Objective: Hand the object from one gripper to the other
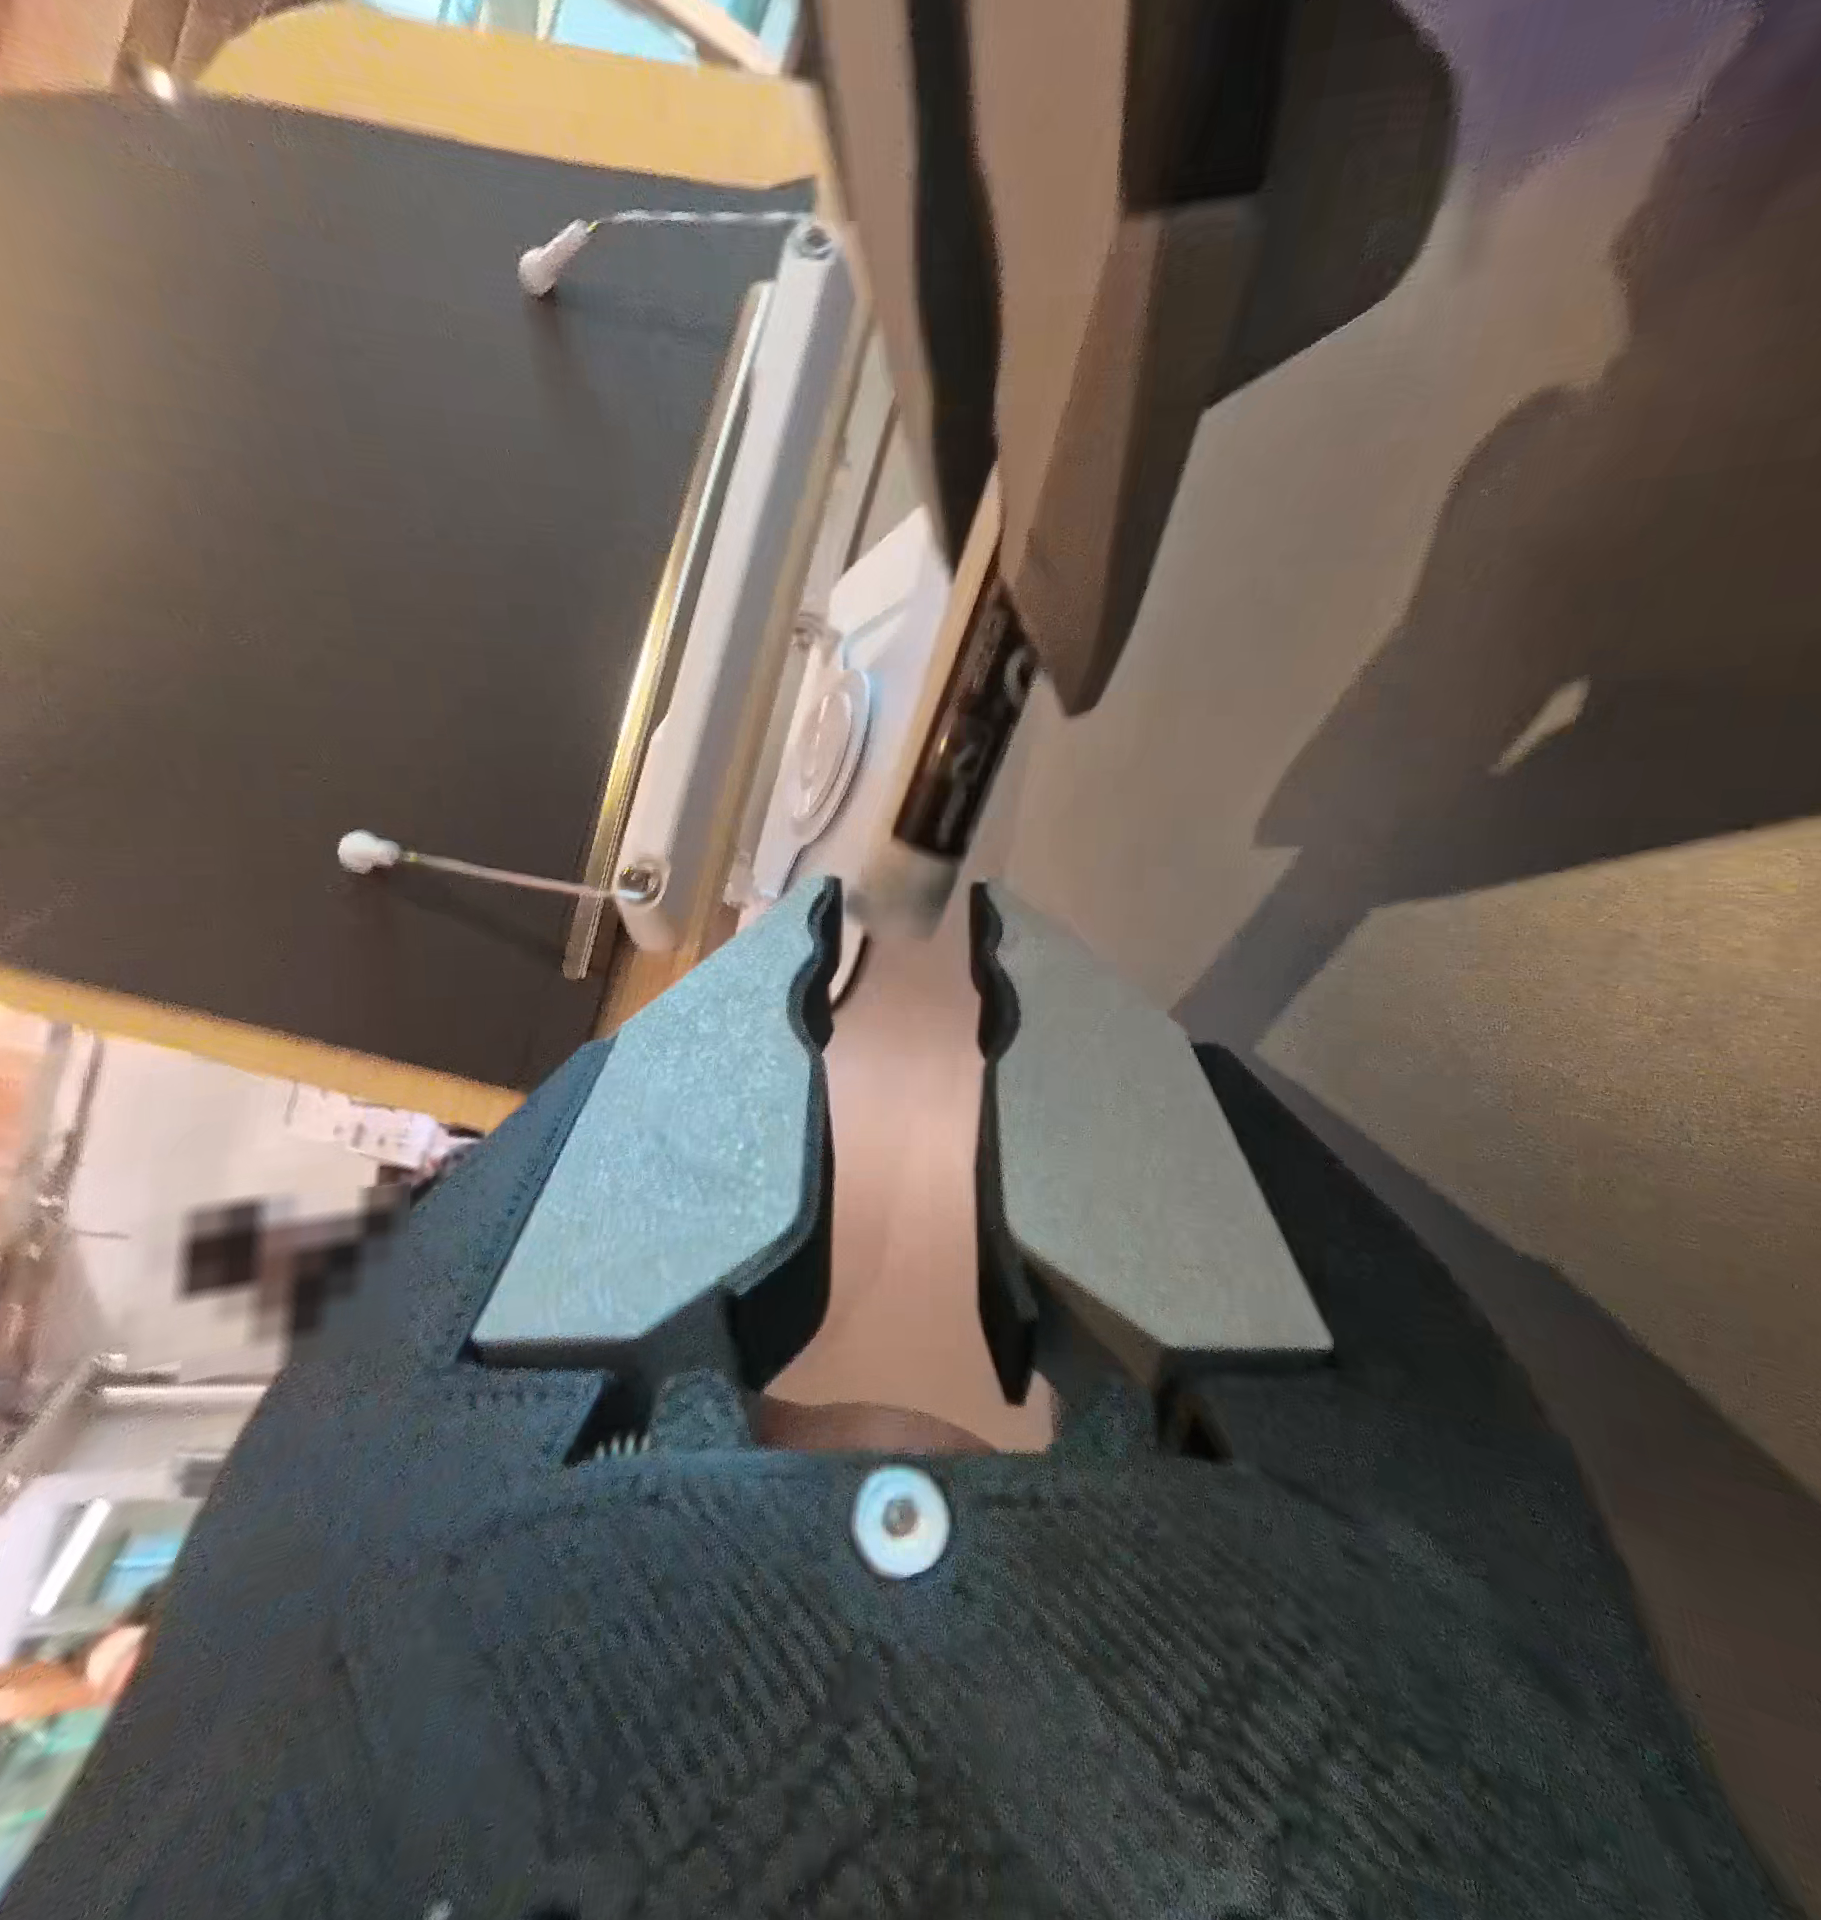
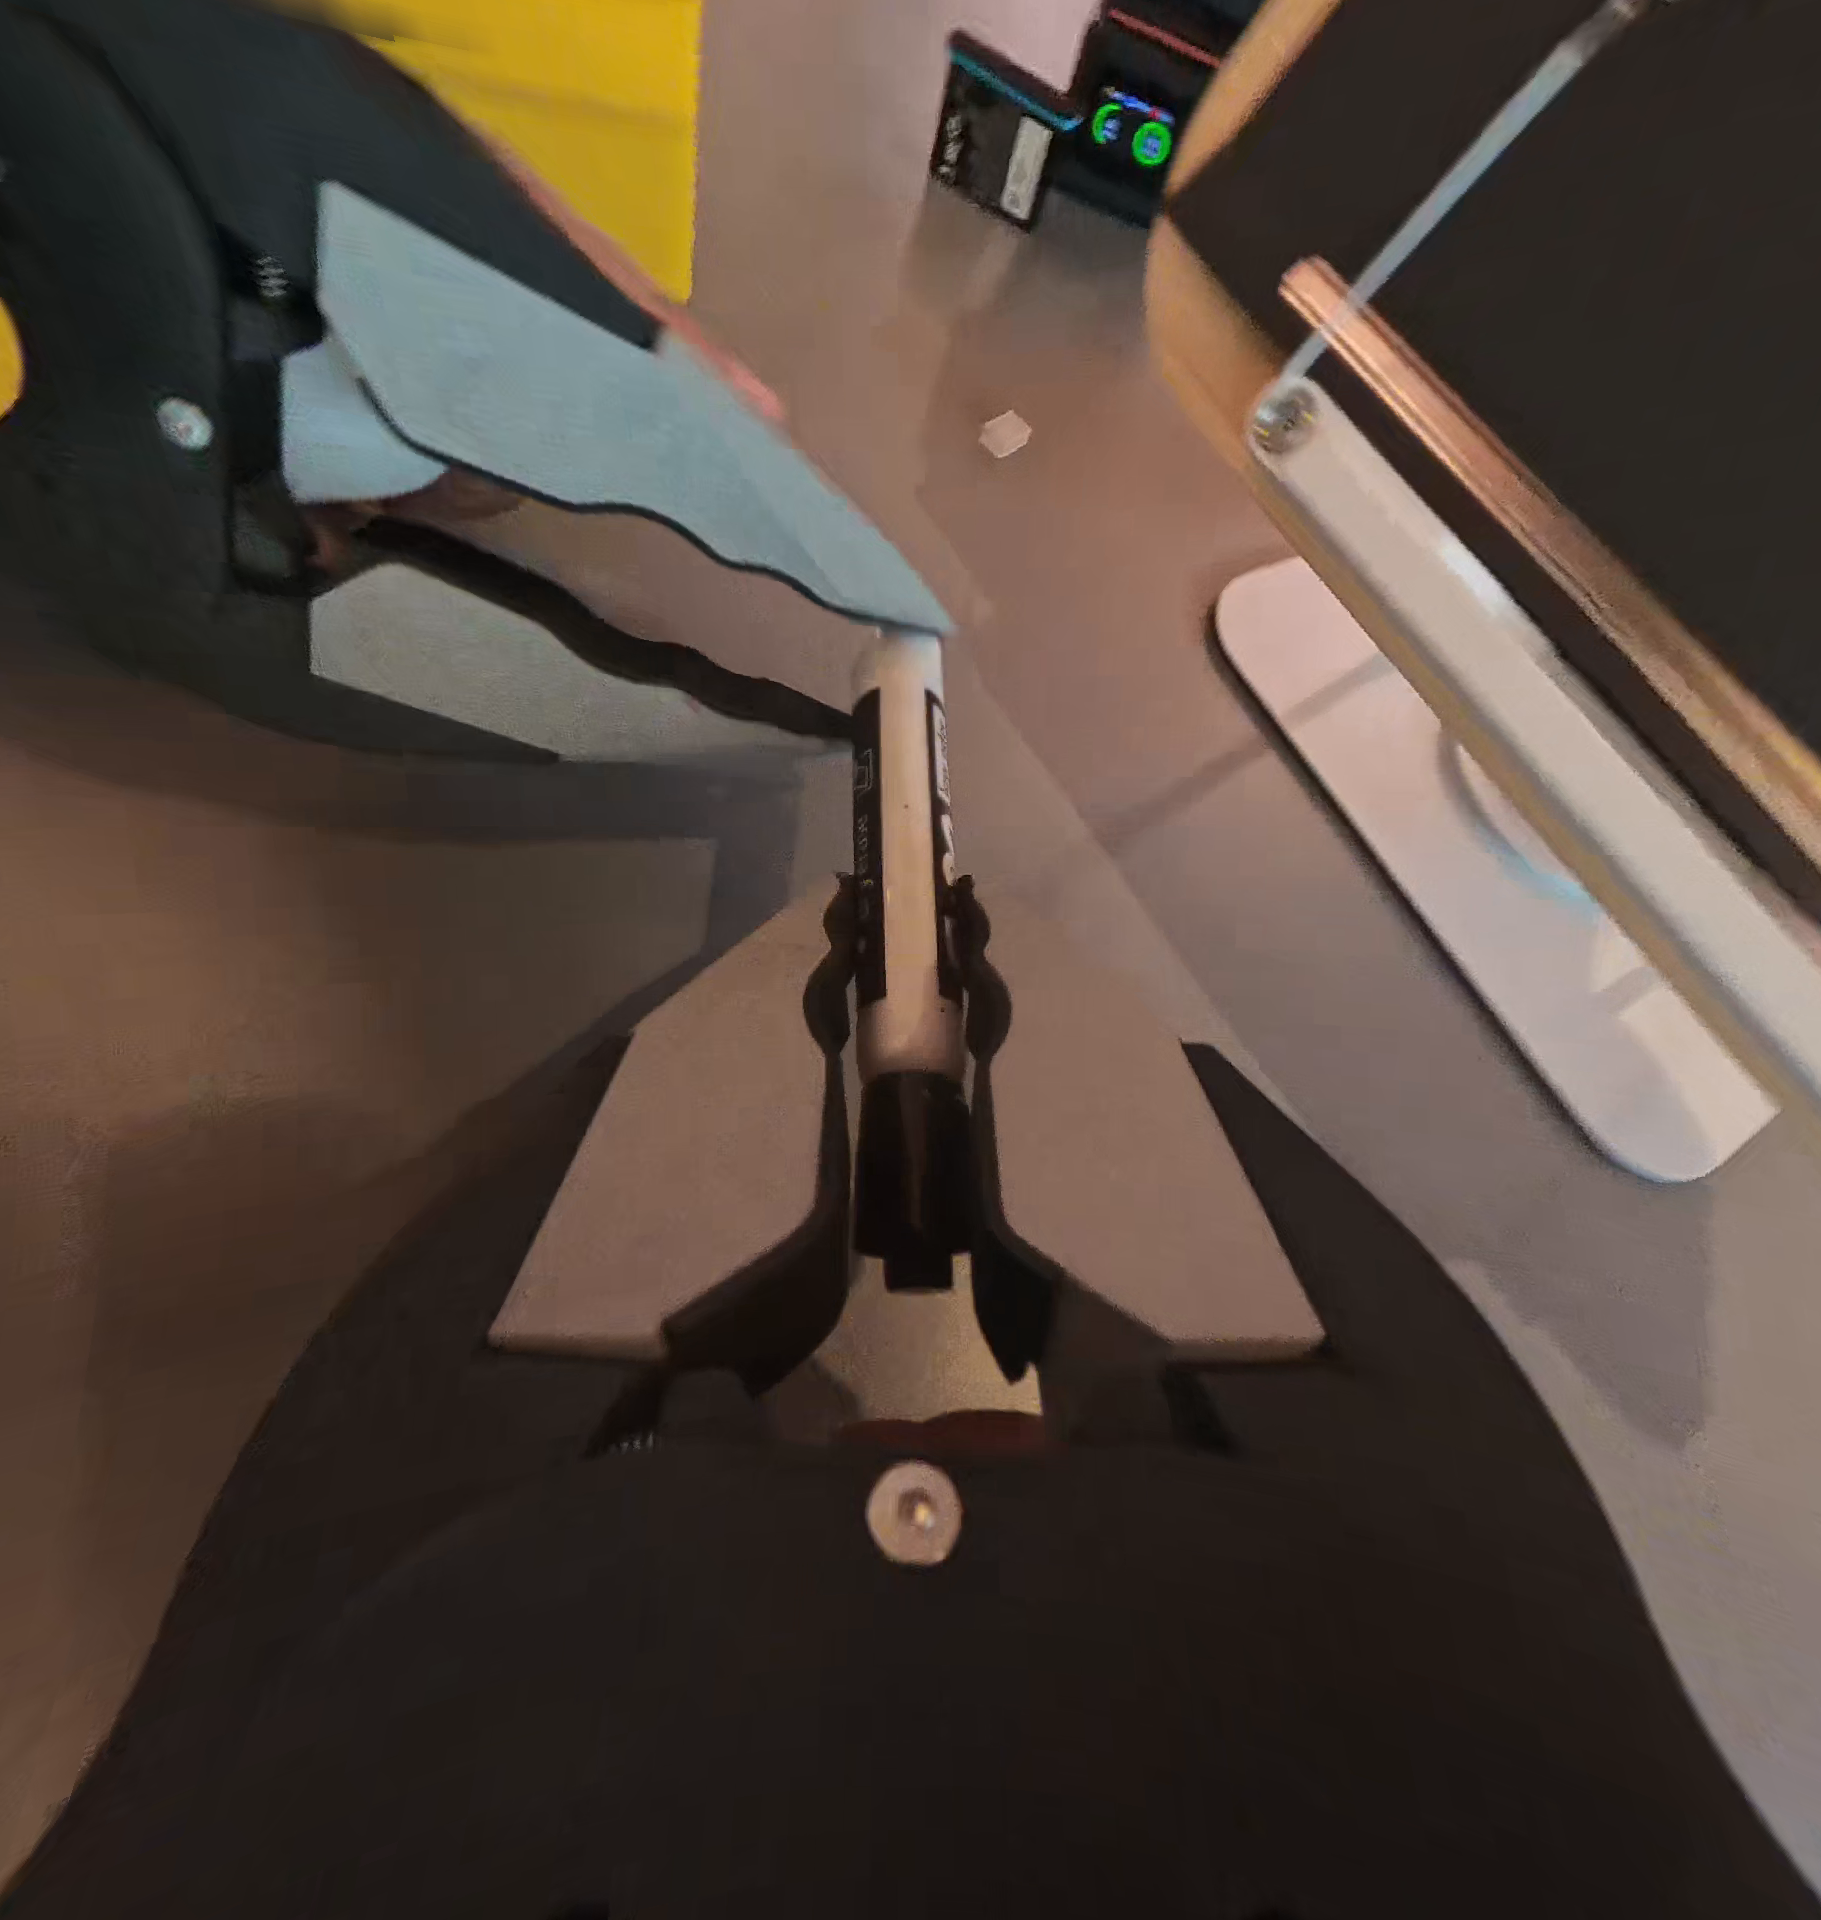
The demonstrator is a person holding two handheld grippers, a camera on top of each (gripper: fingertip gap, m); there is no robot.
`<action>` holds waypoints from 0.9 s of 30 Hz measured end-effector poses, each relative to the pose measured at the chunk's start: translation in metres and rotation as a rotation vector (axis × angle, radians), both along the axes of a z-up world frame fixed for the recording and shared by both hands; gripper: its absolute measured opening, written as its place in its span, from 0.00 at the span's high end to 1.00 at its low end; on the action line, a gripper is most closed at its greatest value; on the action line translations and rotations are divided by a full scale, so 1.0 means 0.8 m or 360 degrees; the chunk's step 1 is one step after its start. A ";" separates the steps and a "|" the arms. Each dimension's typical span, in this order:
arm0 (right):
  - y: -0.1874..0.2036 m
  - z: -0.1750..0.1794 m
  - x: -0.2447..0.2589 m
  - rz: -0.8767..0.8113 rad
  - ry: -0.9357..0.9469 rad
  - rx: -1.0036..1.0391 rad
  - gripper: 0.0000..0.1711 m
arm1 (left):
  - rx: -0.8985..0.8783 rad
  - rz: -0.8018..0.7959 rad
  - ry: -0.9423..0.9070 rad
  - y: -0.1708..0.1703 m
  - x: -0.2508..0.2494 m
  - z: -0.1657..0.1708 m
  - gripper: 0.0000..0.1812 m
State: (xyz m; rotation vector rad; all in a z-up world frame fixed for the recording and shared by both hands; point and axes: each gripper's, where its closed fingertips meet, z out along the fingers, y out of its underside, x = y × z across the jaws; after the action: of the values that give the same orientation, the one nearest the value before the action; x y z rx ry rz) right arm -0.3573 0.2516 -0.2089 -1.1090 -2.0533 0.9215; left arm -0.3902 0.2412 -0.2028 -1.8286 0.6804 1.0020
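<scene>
A white marker with dark print and a black cap [image 2: 906,831] is clamped in my right gripper [image 2: 901,904], cap end toward the camera. It points forward over the grey table. My left gripper [image 2: 890,675] comes in from the upper left, its two grey fingers apart, one on each side of the marker's far end. In the left wrist view my left gripper [image 1: 904,914] is open, with the marker's [image 1: 963,727] pale end between its tips. The right gripper [image 1: 1025,634] reaches down from the top, shut on the marker.
A monitor with a black screen [image 1: 262,520] stands close by on a silver base [image 2: 1457,883]. A small white piece [image 2: 1005,431] lies on the grey table [image 2: 1145,675]. Dark boxes with green lit dials [image 2: 1124,125] stand at the far edge. Spacing between my two grippers at the tips: around 4 centimeters.
</scene>
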 end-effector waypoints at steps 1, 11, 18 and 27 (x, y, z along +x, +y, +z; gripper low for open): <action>0.005 0.003 0.000 -0.0030 -0.0030 -0.0139 0.91 | 0.0015 0.0022 -0.0022 -0.002 -0.005 0.003 0.86; 0.005 0.029 0.011 -0.0028 -0.0453 -0.1544 0.91 | 0.0290 -0.0013 0.0704 0.003 0.013 0.054 0.79; -0.027 0.033 0.027 0.0157 -0.0618 -0.1603 0.91 | 0.0166 -0.0087 0.0789 0.014 0.030 0.029 0.81; 0.006 0.093 0.015 0.0199 0.0007 -0.1403 0.70 | 0.0204 -0.0148 -0.0594 0.011 0.026 0.013 0.91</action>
State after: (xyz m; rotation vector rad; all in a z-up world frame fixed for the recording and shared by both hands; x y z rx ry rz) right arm -0.3454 0.2564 -0.1347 -1.3864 -1.7263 1.9907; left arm -0.3696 0.2504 -0.1921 -1.7886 0.4566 0.6051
